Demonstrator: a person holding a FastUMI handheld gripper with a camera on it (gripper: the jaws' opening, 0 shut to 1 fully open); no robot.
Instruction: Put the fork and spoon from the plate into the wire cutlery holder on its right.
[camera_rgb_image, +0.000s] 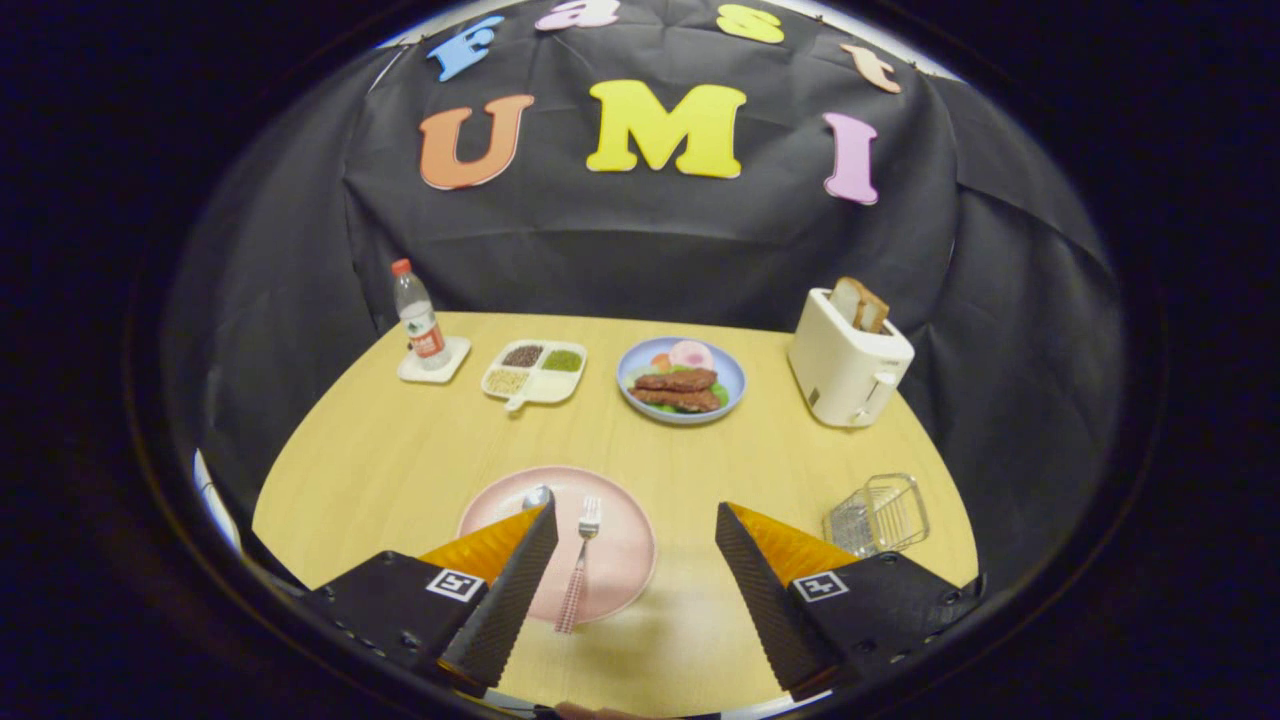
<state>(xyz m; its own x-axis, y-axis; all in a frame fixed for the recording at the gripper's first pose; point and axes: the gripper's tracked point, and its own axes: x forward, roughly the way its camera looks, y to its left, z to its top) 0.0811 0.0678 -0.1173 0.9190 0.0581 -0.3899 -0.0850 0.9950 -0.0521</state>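
Gripper view: gripper (635, 520) fingers spread wide, pinching nothing, above the near edge of the pink plate (625, 500); the fork (580, 565) lies on the plate between the fingers, close to the left one, and the spoon (537, 496) sits on the plate just past the left fingertip, mostly hidden by it. Wire cutlery holder (878, 515) lies on the worktop (400, 450) right of the plate, just beyond the right finger. Bottle (418, 318) far left of the plate has a label too small to read.
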